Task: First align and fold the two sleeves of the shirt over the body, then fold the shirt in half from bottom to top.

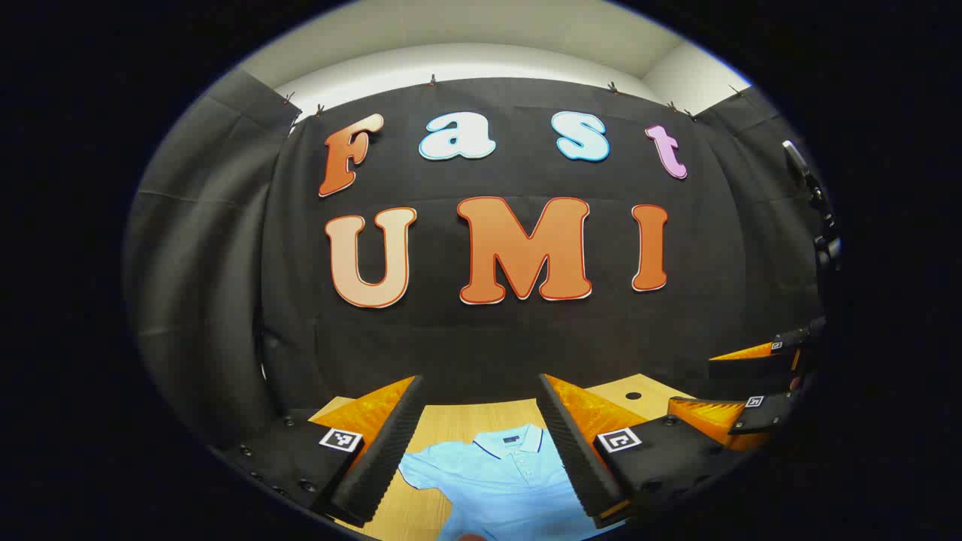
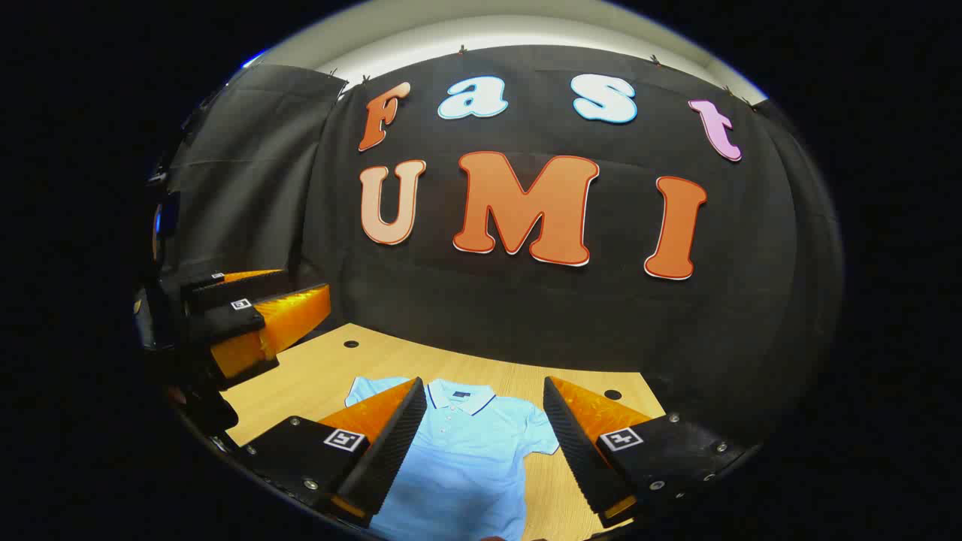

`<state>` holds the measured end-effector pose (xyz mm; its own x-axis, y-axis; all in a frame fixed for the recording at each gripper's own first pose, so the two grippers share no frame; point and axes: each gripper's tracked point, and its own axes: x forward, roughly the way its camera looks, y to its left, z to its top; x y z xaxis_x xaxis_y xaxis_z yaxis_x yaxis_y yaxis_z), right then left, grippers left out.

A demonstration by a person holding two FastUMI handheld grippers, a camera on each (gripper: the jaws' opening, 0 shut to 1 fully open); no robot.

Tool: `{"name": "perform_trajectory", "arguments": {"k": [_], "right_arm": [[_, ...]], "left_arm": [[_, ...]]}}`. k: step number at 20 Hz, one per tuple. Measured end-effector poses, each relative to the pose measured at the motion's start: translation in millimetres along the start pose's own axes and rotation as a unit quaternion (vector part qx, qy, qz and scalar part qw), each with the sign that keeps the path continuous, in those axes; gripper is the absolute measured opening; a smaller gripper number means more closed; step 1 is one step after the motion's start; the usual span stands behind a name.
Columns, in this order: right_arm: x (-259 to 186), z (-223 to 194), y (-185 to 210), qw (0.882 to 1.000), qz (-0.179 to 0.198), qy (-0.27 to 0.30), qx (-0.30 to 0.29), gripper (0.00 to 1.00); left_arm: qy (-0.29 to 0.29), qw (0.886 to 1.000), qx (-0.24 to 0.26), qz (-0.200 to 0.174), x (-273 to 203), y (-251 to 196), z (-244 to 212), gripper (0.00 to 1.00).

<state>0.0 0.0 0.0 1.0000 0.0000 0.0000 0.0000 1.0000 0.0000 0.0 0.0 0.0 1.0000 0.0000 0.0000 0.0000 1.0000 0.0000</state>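
Two grippers hover above the table, nothing held yet. Left gripper has fingers spread wide w/ the shirt showing in the gap; right gripper is likewise wide apart, empty, also seen at the edge of the left gripper view. Left one shows off to the side in the right gripper view, fingers apart there too. Shirt lies flat on the wooden table, collar toward the back wall, hem toward the person, so long axis runs front-to-back; both short sleeves stick out sideways, e.g. the one at. Neither sleeve looks folded yet, so probably at the very start. Risks, as I judge them: pinching more than one layer of thin cloth would drag the whole body instead of just the sleeve; grabbing sleeves at uneven spots would leave them misaligned & skew the later bottom-to-top fold; a low approach could bunch the fabric vs. the table.
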Motion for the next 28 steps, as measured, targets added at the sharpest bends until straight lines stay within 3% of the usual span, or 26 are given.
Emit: {"name": "perform_trajectory", "arguments": {"k": [7, 13, 22, 28], "right_arm": [[16, -3, -8, 1.000, -0.024, 0.004, 0.011, 0.98], [28, -10, -10, 0.998, -0.058, 0.019, 0.026, 0.98], [45, -62, -20, 0.983, -0.128, 0.115, 0.064, 0.98], [78, -91, -39, 0.974, -0.129, 0.172, 0.067, 0.98]], "left_arm": [[-0.008, 1.000, 0.001, -0.002, -3, 4, 6, 0.96], [-0.016, 1.000, 0.004, -0.025, -7, 15, 13, 0.98], [-0.008, 0.997, -0.008, -0.077, 0, 31, 5, 0.99], [-0.007, 0.996, 0.003, -0.089, 9, 31, -1, 0.98]]}}
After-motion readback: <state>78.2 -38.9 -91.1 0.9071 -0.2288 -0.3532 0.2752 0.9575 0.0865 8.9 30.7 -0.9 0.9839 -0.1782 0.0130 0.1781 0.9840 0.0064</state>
